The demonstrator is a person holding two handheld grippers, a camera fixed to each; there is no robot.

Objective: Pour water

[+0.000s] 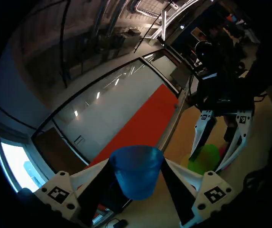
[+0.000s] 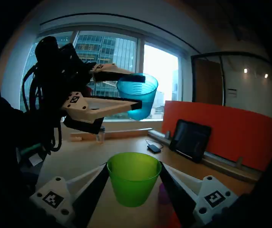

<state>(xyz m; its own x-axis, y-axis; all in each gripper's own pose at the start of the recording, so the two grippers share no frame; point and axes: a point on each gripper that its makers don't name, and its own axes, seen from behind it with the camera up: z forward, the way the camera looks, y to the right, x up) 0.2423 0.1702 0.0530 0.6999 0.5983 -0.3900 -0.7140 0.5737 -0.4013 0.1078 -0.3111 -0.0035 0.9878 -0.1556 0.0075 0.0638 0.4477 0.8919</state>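
Daylight fills a window (image 1: pixel 18 167) at the far left of the left gripper view, where the whole room sits tilted. Toward the middle an orange partition (image 1: pixel 143 121) runs up the slanted picture. Low in the centre the left gripper (image 1: pixel 136 164) pinches a blue cup (image 1: pixel 136 178) — one dark finger pressed to each side of its wall, rim toward the top of the picture. Whether it holds water I cannot tell. Further right, over the wooden desk (image 1: pixel 177 133), the right gripper (image 1: pixel 206 163) stands farther off, its white fingers pointing down on either side of a green cup (image 1: pixel 208 154).

In the right gripper view the left gripper is at the upper left, a dark tangle of cables behind it, held high in front of the window. The blue cup is clamped between its two fingers, rim up and close to upright, above the green cup and farther from the camera. Below it a small jar (image 2: pixel 101 135) stands on the desk near the sill. Low in the centre the right gripper grips the green cup, a dark finger tight against each side, mouth open upward; water inside cannot be made out, nor whether the cup rests on the desk. A little right of it a phone (image 2: pixel 153 148) lies flat on the desk, and a purple thing (image 2: pixel 162 193) — too blurred to name — sits just beside the green cup. Further right a dark tablet (image 2: pixel 191 140) leans against the orange partition.
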